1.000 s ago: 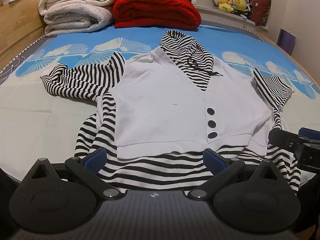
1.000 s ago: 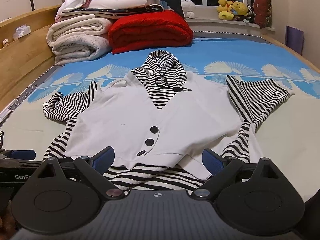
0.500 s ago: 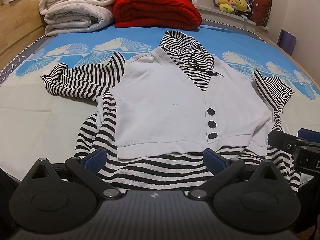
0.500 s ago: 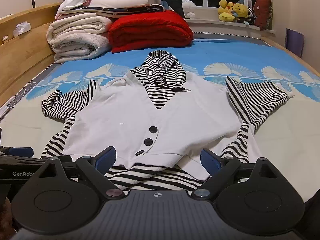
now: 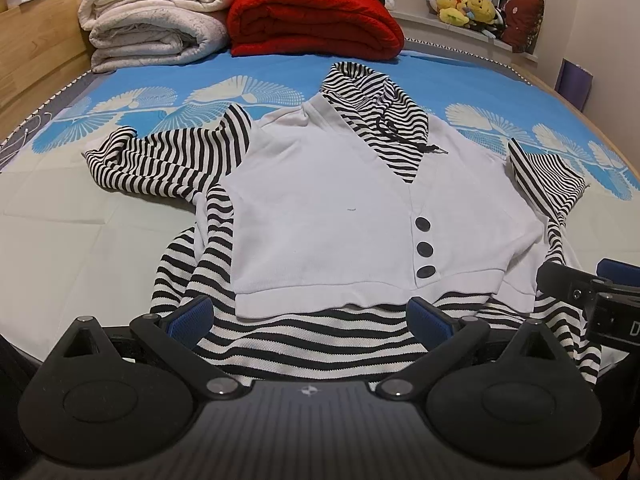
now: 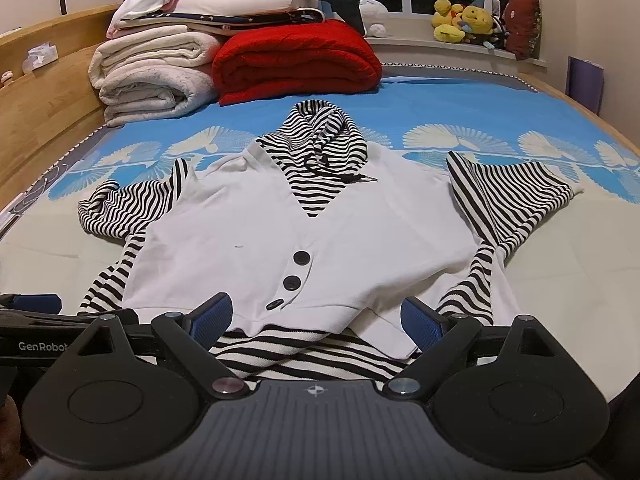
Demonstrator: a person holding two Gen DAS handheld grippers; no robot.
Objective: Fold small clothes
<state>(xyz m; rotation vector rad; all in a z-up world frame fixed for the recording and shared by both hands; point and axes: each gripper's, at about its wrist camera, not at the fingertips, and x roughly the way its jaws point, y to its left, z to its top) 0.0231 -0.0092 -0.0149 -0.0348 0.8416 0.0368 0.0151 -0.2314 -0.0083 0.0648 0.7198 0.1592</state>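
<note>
Left wrist view: the left tongs (image 5: 308, 314) sit nearest, jaws spread wide and holding nothing, blue pads either side of the striped hem.
Right wrist view: the right tongs (image 6: 316, 316) are likewise wide apart and empty, over the lower right corner of the garment.
Other tongs: each tool shows at the edge of the other's view, the right tongs (image 5: 592, 292) at the right edge, the left tongs (image 6: 36, 320) at the left edge.
Garment: a small hooded top (image 5: 340, 208) lies face up and spread flat on the bed (image 5: 72, 216), just beyond both tongs; white vest front with three dark buttons (image 5: 424, 246), black-and-white striped hem, sleeves and hood.
Sleeves: the left sleeve (image 5: 160, 160) is bunched outward; the right sleeve (image 6: 508, 196) is spread out to the side.
Hood: the hood (image 6: 324, 140) points toward the far end.
Far end: folded cream blankets (image 6: 152, 76) beside a folded red blanket (image 6: 296, 60), touching.
Window ledge: yellow plush toys (image 6: 464, 20).
</note>
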